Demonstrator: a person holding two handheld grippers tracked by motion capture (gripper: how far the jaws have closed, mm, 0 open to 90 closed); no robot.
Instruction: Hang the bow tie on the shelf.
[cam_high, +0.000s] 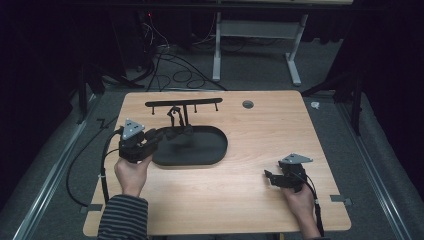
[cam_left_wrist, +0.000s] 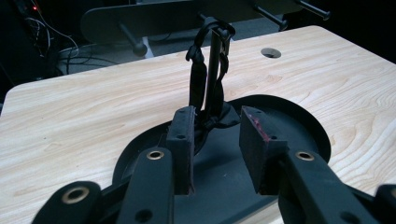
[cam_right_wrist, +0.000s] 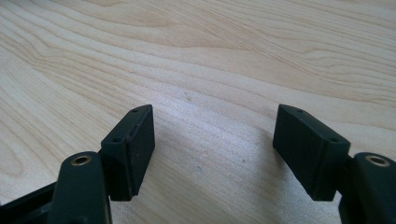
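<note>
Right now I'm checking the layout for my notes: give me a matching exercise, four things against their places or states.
Things:
1. left gripper
2. right gripper
3. black strap
4. round hole

Places or states:
A. hangs on the upright post of the rack
B. jaws wide apart over bare wood
C. in the table near its far edge
D. jaws open over the black oval tray

Pairs: 1-D, 2-B, 3-A, 4-C
</note>
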